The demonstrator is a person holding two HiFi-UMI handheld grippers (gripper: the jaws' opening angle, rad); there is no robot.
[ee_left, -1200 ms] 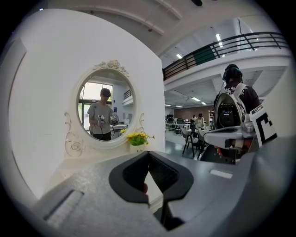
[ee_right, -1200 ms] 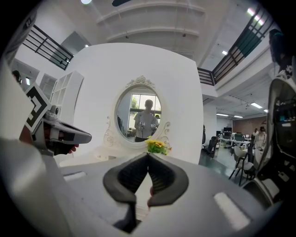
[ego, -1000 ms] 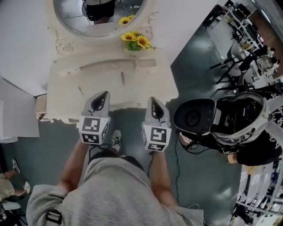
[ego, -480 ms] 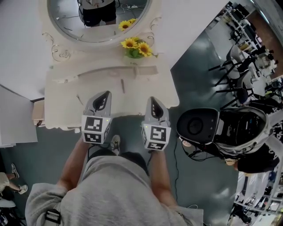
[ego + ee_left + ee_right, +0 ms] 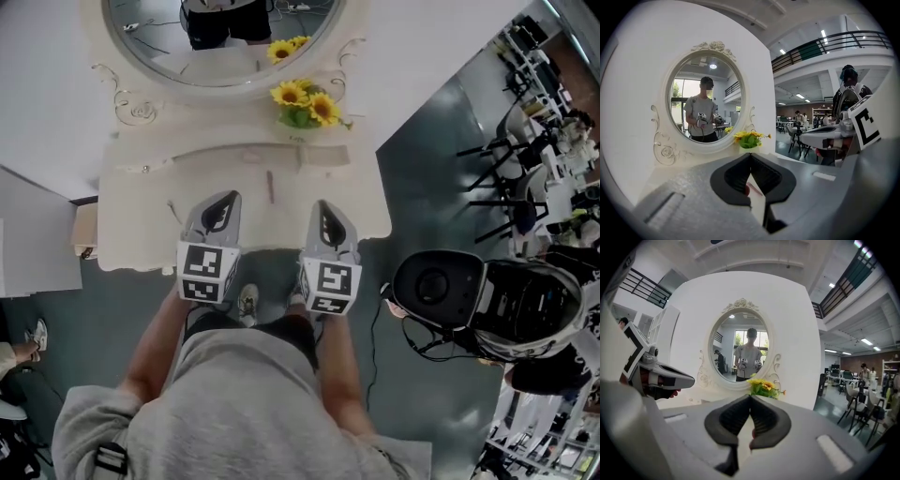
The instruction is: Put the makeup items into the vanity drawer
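Makeup stick lies on the white vanity counter, near the sunflowers and below the oval mirror. Left gripper and right gripper hover over the counter's near edge, fingers clenched on nothing.

The head view looks steeply down on the vanity; both gripper views, nearly level, face its far mirror.

Baggy grey tee, dark shorts, plus the left claw and right claw are grey shells with black-and-white marker cubes.
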